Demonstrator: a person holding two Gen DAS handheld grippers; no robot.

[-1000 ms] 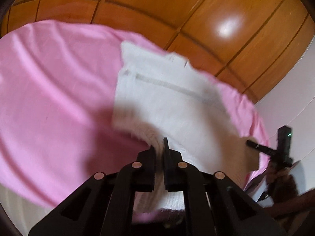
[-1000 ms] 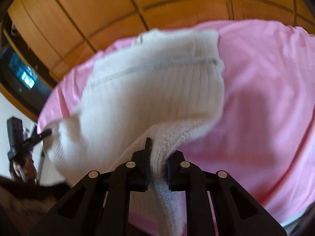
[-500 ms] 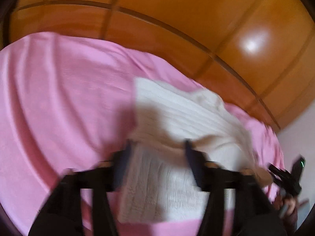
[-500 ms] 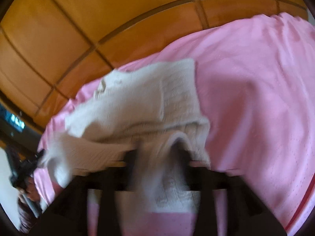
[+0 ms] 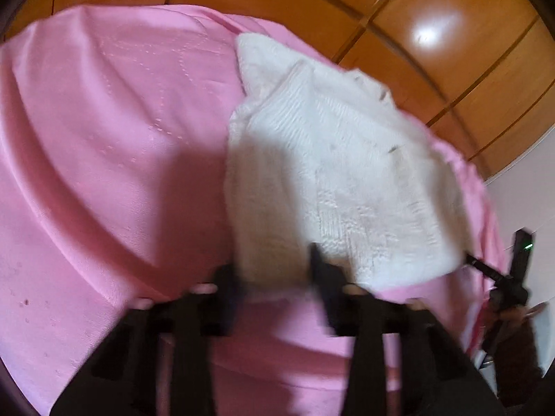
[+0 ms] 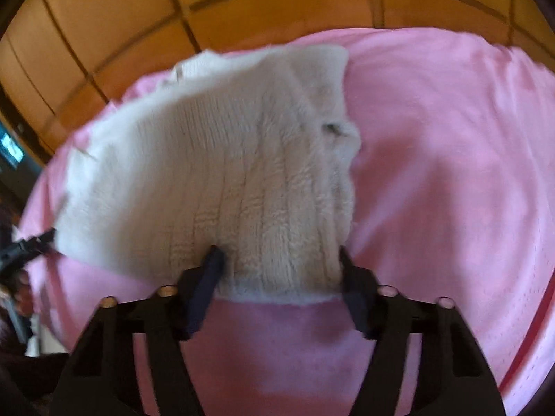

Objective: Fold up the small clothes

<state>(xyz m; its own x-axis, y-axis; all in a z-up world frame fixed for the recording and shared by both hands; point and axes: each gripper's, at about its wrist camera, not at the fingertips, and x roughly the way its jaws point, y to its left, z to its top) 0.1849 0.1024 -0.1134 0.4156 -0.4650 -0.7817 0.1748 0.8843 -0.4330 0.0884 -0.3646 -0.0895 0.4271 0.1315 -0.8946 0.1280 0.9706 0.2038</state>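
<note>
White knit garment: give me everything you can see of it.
The white garment is a thick ribbed knit with a fuzzy inner face, folded over on itself and lying flat on the pink sheet. Its near edge sits between the closing fingers of both the right gripper and the left gripper; no firm pinch shows.

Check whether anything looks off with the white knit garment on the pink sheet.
The white knit garment lies folded on the pink sheet, but its far layer sticks out past the top layer, so the edges are not lined up. No damage shows.

Two matte black hand-held grippers, left (image 5: pixel 274 270) and right (image 6: pixel 279 267): angular cut-out frames, pale round pins along the arms, dark flat fingers (image 6: pixel 208 277).
</note>
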